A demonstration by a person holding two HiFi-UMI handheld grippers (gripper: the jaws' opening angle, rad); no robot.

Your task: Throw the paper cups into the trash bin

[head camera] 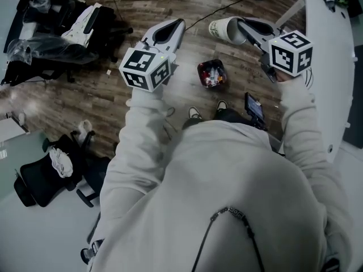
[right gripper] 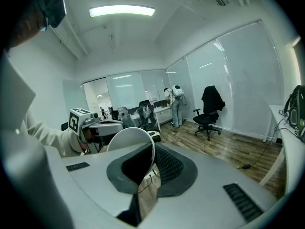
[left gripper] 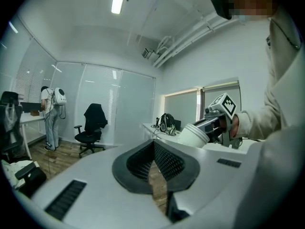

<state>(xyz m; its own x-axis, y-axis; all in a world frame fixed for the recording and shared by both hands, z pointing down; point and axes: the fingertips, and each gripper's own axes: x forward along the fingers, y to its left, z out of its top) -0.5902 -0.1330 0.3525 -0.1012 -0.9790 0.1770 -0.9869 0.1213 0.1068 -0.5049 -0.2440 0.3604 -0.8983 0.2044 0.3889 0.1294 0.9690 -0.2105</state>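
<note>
The floor (head camera: 113, 101) lies well below, and the bin (head camera: 211, 74) stands on it just ahead of the feet, between my two grippers, so a dropped cup can fall straight in. My left gripper (head camera: 173, 28) is idle, jaws pressed together on nothing. My right gripper (head camera: 245, 30) pinches the cup (head camera: 226, 29) by its wall, tipped sideways, near the bin but I judge not yet over it.
</note>
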